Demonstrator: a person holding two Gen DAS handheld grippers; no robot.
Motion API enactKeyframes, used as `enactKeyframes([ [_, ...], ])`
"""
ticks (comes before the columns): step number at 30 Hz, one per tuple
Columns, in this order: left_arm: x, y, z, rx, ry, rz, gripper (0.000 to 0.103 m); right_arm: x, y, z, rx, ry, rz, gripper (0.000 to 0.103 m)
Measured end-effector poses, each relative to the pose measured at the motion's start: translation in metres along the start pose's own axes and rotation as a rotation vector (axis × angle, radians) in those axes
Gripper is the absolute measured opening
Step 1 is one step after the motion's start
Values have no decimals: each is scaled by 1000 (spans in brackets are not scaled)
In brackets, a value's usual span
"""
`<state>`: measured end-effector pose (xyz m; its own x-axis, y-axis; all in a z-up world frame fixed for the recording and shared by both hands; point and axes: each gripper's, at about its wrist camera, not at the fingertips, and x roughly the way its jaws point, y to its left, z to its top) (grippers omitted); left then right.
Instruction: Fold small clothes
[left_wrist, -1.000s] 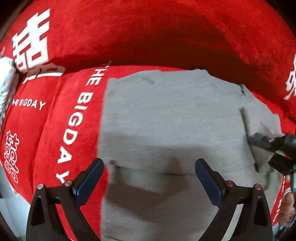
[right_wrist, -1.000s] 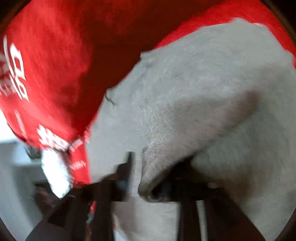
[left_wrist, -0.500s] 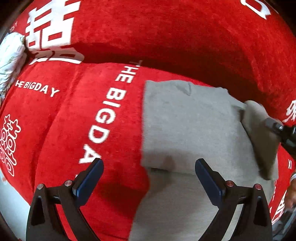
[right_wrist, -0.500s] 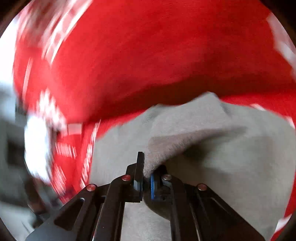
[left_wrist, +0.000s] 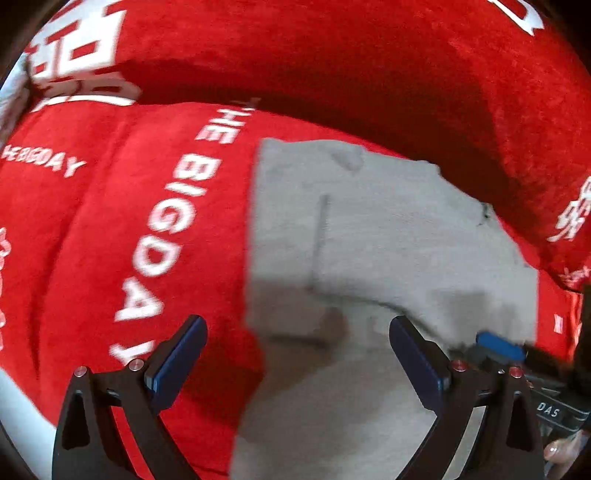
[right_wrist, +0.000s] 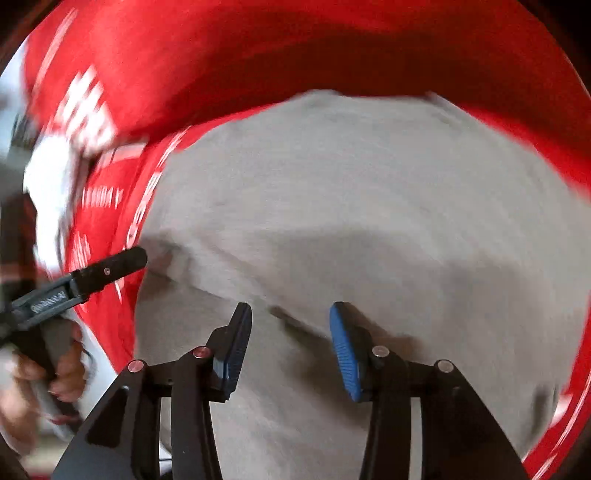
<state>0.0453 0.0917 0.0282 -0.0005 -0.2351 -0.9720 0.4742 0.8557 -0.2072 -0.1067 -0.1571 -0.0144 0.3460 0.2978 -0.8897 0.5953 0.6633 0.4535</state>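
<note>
One grey garment (left_wrist: 388, 240) lies folded on the red sofa (left_wrist: 332, 55).

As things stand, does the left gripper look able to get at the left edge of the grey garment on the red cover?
Probably yes. The left gripper is open and holds nothing, and the grey garment has its left edge lying flat and bare on the red cover, between the fingers' line. The right gripper, jaws opening and empty, stands off to the other side.

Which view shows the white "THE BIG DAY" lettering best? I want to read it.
The left wrist view: the lettering runs sharp and nearly whole down the red cover, left of the grey garment. The right wrist view shows only blurred white streaks at the garment's left edge.
</note>
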Motion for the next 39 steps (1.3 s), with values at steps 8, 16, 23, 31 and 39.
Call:
enactKeyframes([
  [8, 22, -28, 24, 23, 9, -25, 99, -45, -145, -38, 614, -144, 149, 48],
  [16, 23, -31, 19, 16, 29, 14, 99, -64, -149, -15, 502, -228, 147, 6],
  [23, 21, -40, 5, 46, 41, 30, 99, -53, -187, -27, 527, -178, 157, 7],
  [31, 37, -51, 16, 51, 79, 5, 97, -60, -177, -30, 493, -126, 143, 27],
  [39, 42, -64, 14, 113, 119, -94, 17, -102, -187, -30, 477, -235, 9, 37],
])
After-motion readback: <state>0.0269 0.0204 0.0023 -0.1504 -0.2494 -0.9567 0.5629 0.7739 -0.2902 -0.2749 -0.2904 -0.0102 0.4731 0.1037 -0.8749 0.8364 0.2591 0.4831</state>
